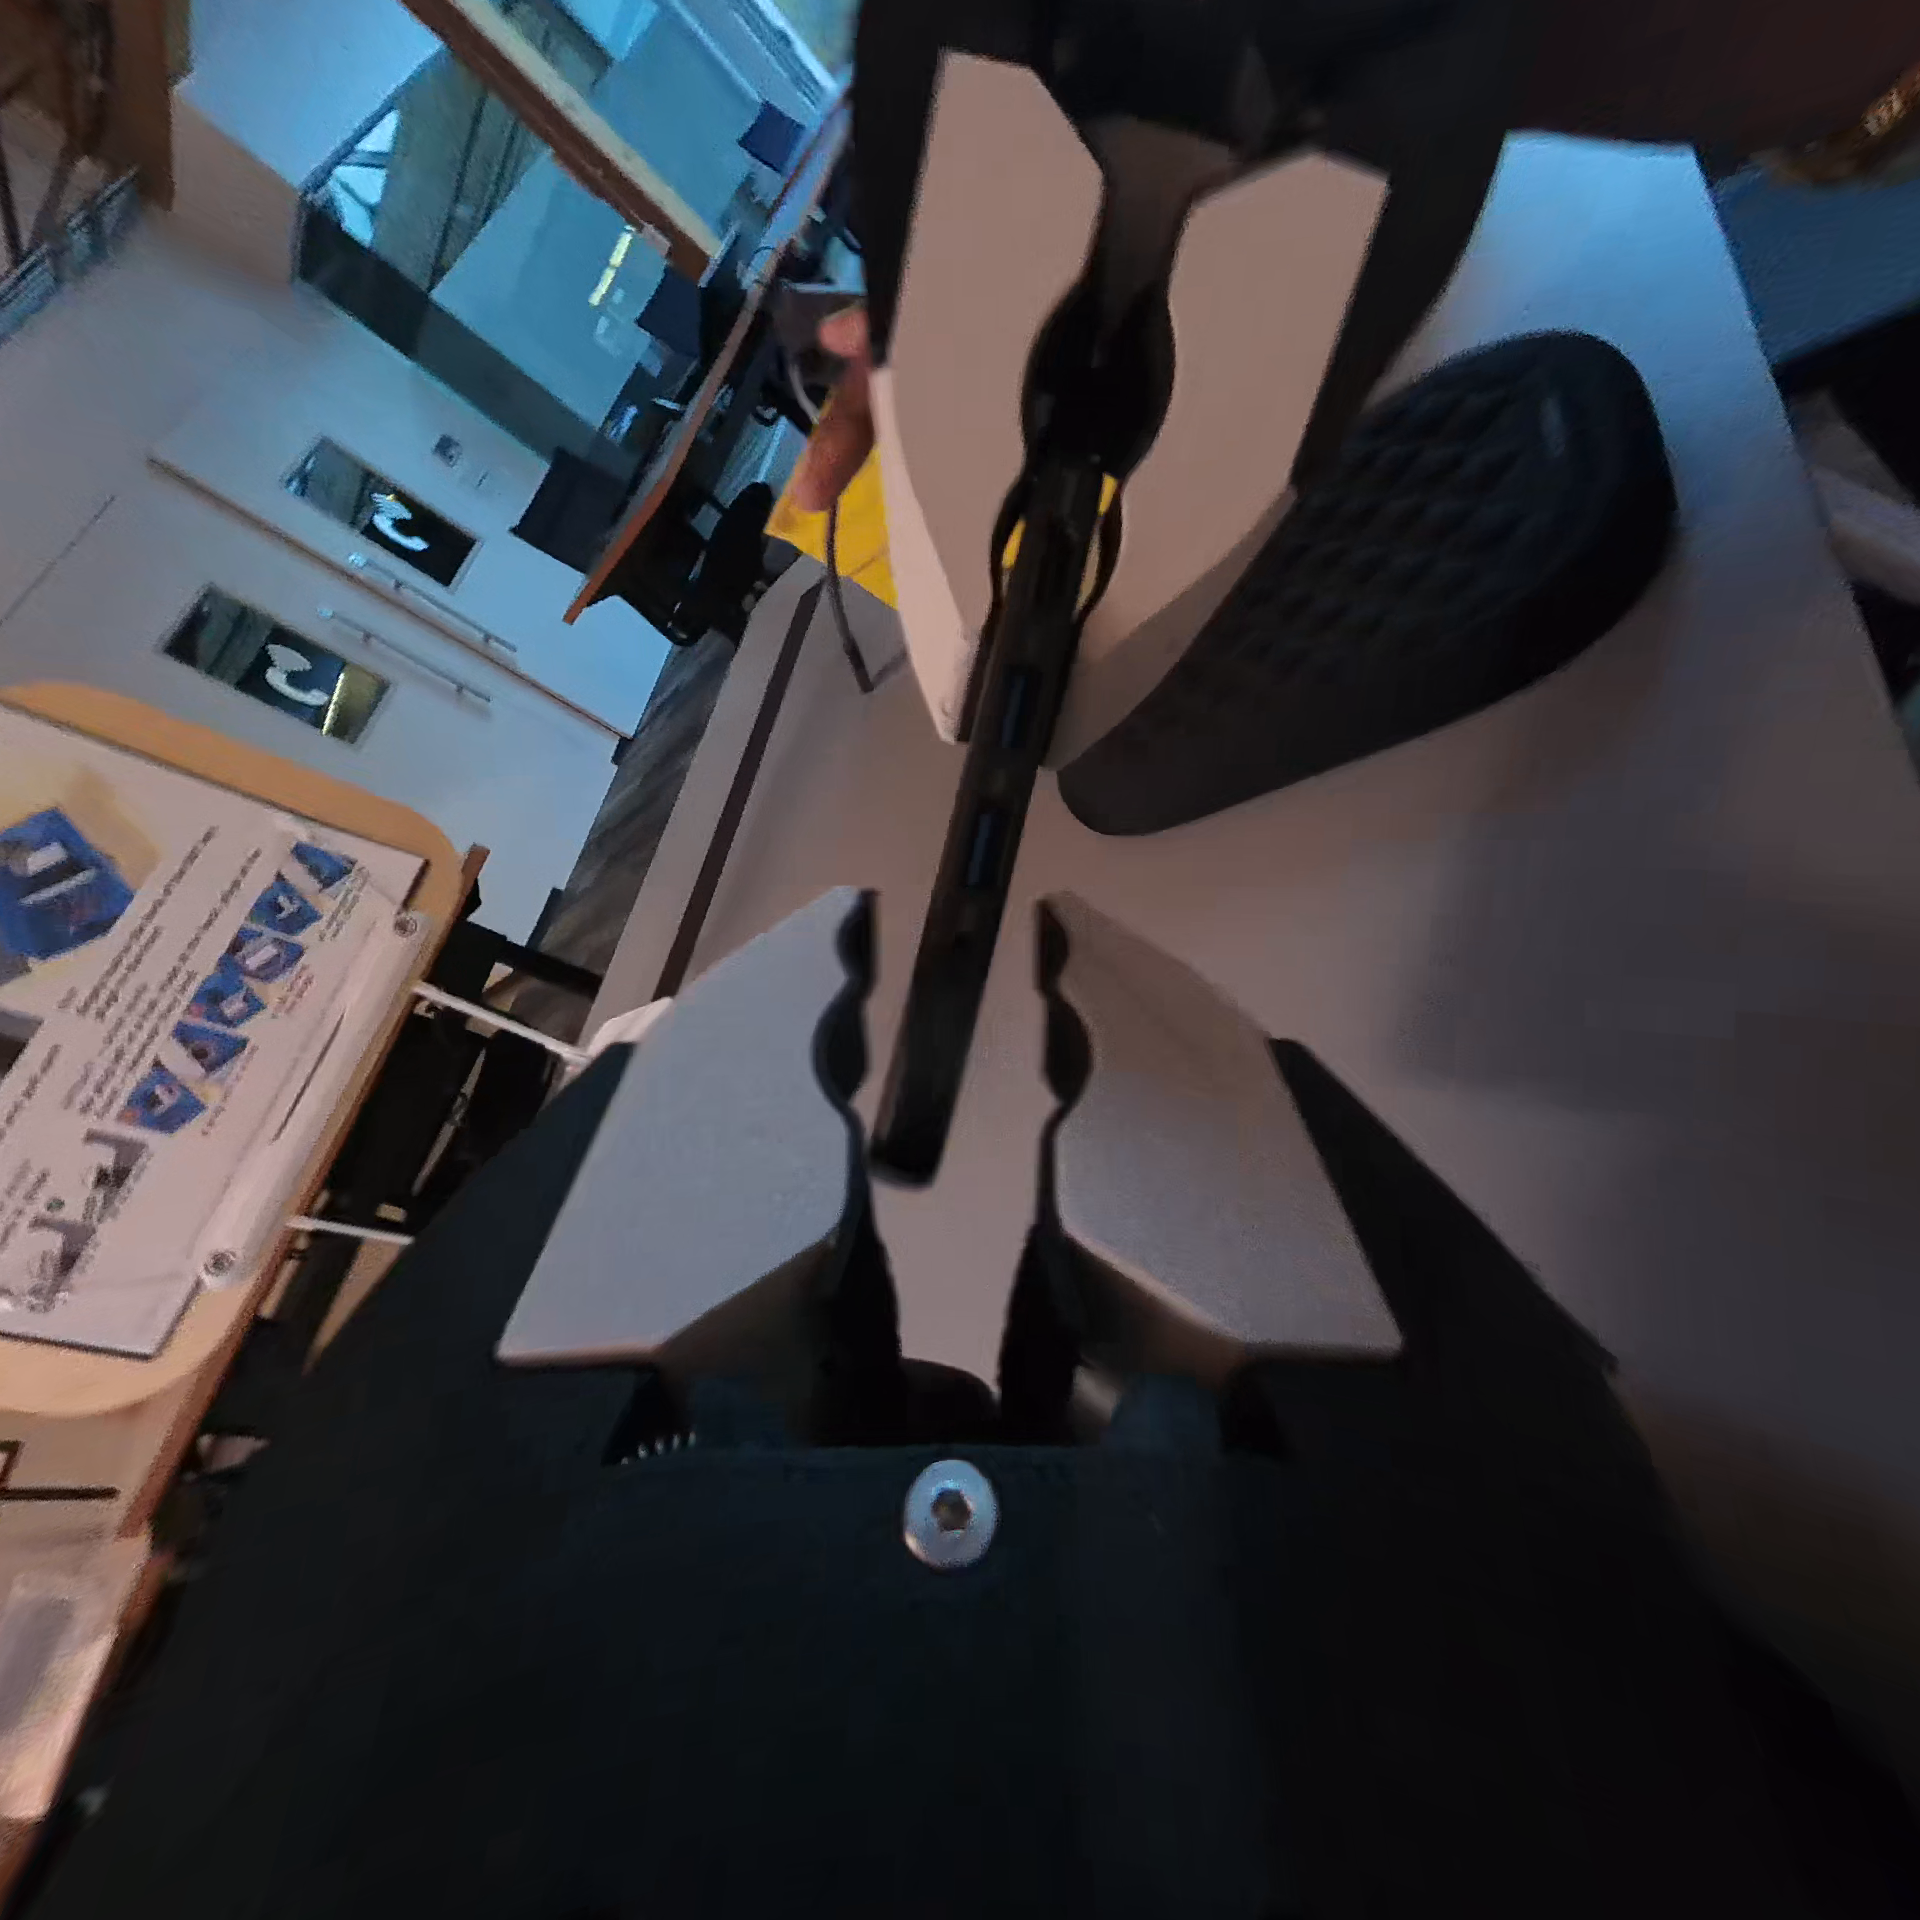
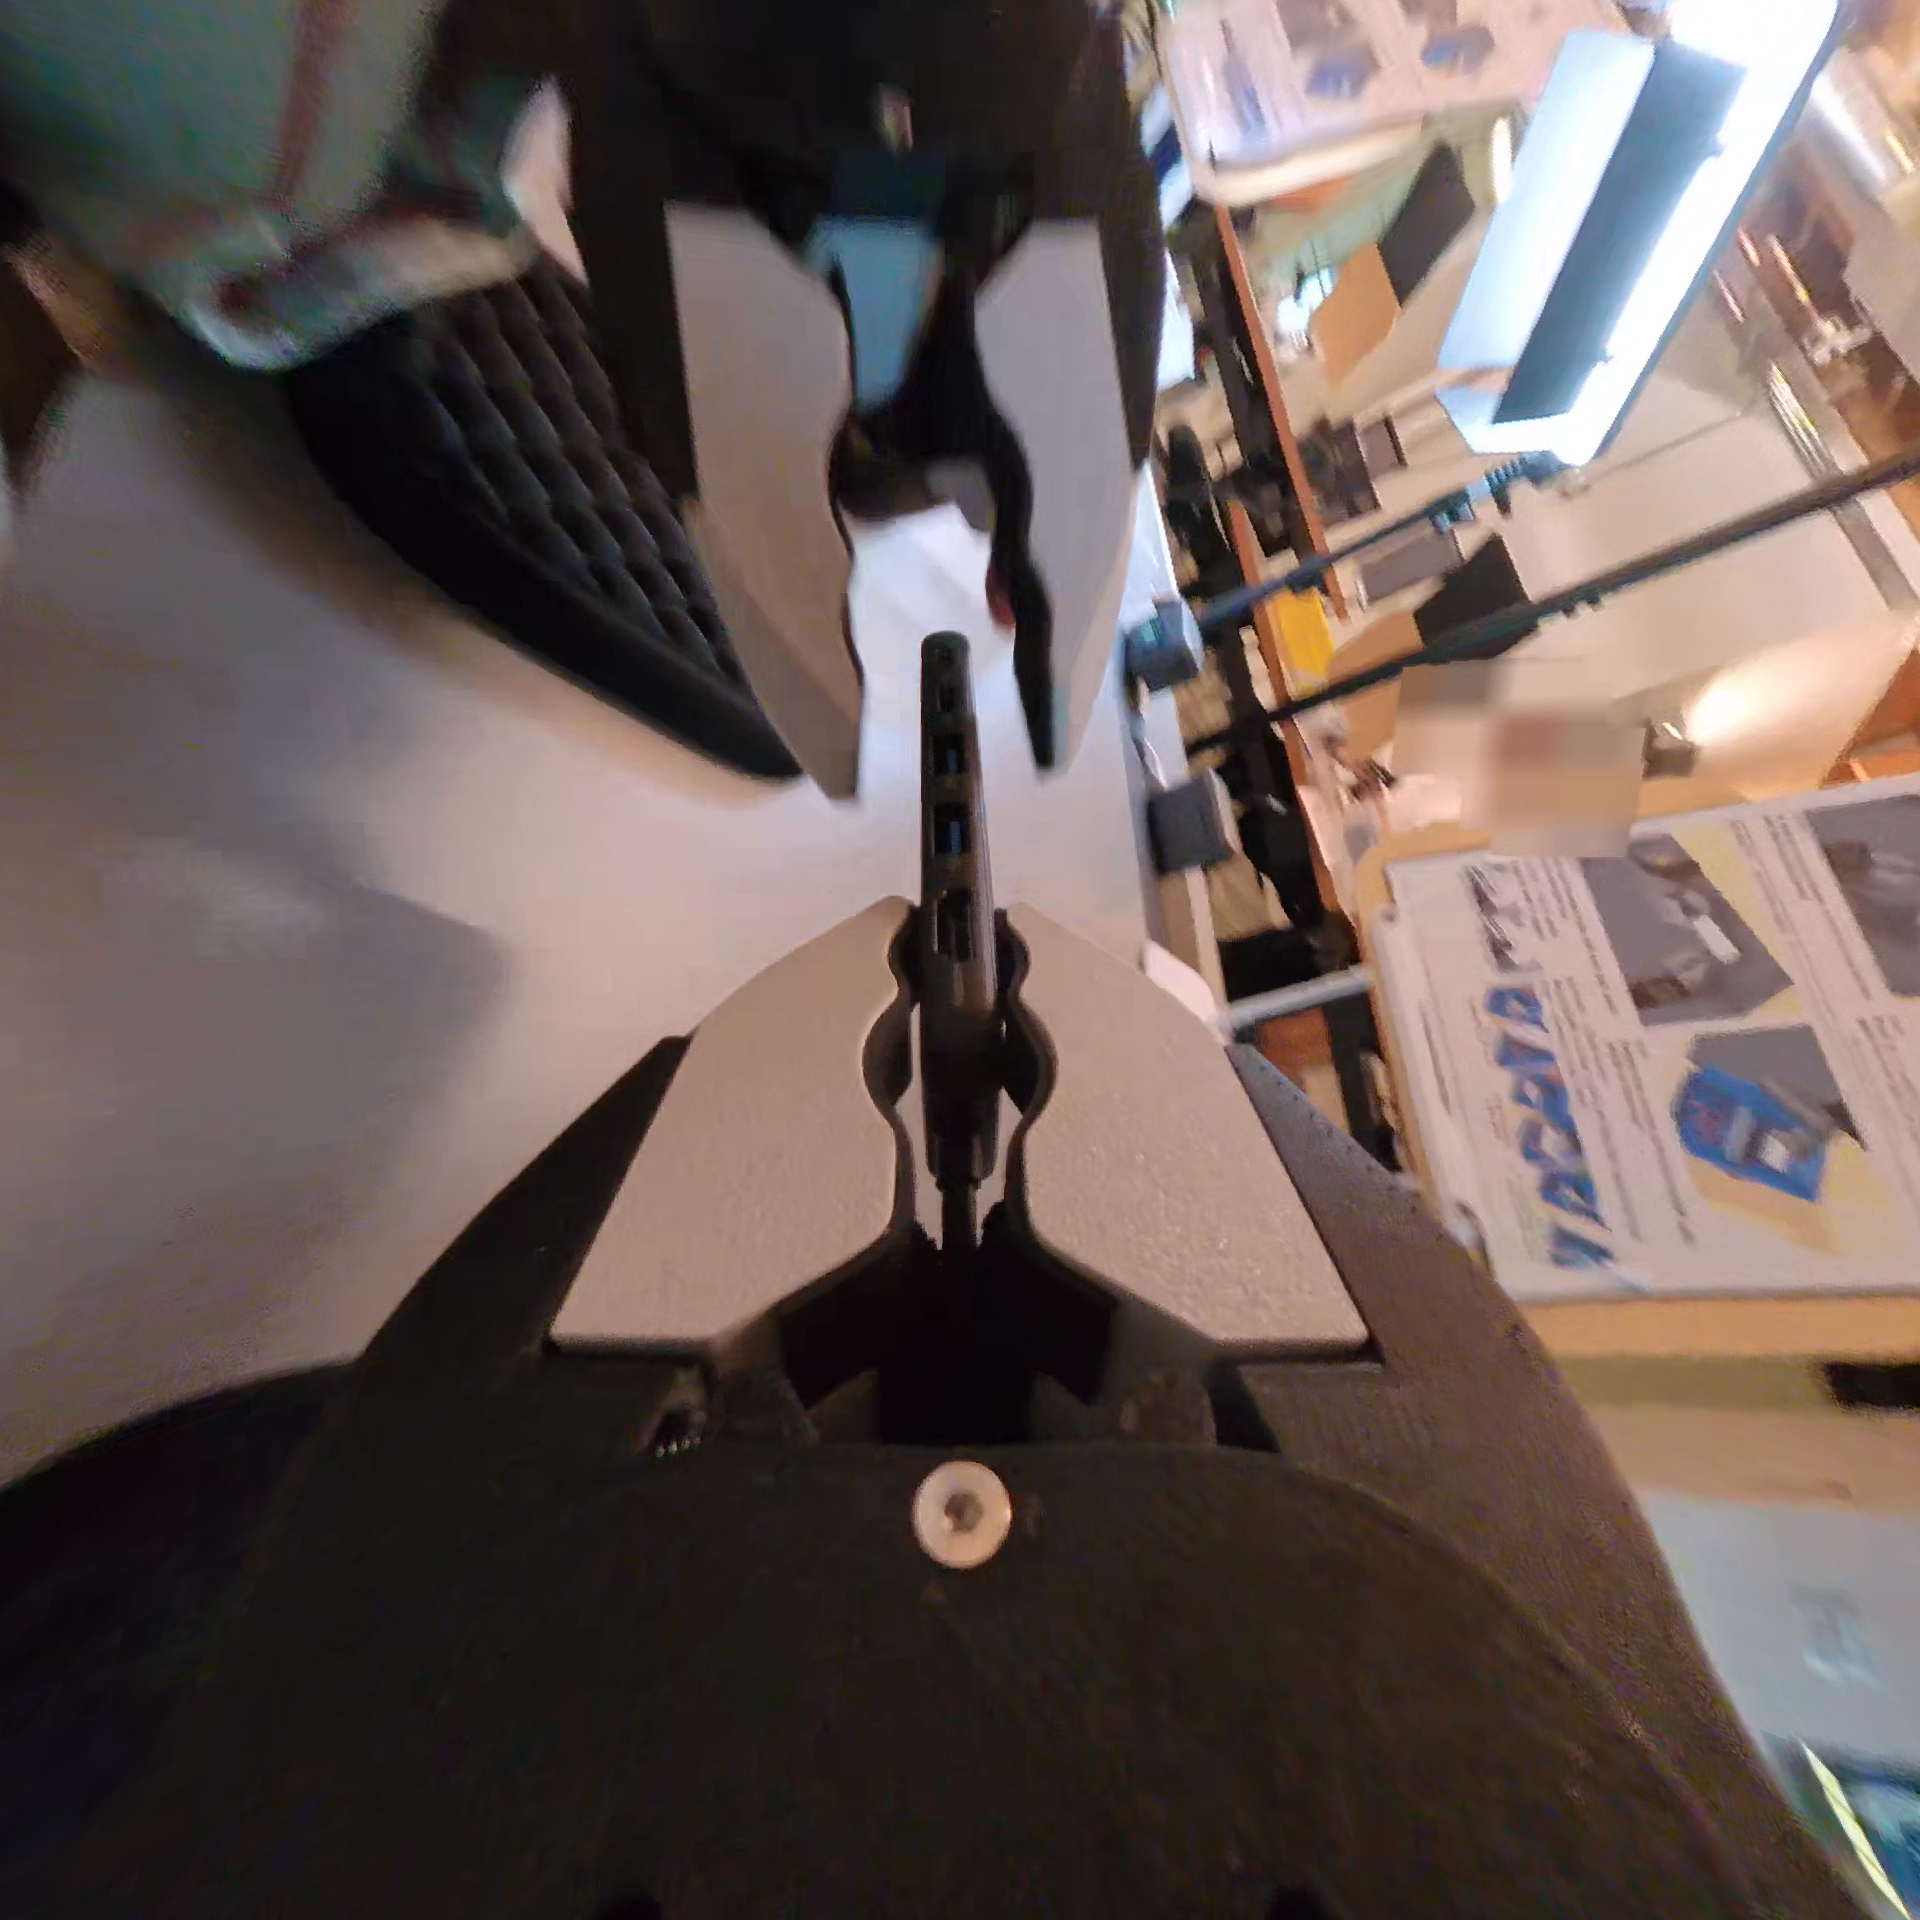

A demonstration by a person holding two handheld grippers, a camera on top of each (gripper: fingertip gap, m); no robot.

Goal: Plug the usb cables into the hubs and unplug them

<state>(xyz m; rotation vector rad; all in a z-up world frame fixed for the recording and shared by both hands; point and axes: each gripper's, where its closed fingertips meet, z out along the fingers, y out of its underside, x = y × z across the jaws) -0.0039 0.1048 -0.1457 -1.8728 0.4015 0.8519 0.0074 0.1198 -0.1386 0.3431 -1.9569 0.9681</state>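
Right wrist view shows our right gripper with its two smooth grey fingers squeezed tight on the long, thin black USB hub. We hold the hub on its edge, above the flat white table. Little blue slots run along its side. Our left gripper has its bumpy-edged fingers apart, one on each side of the hub's free end, not touching it. A black oval mesh pad lies on the table nearby.
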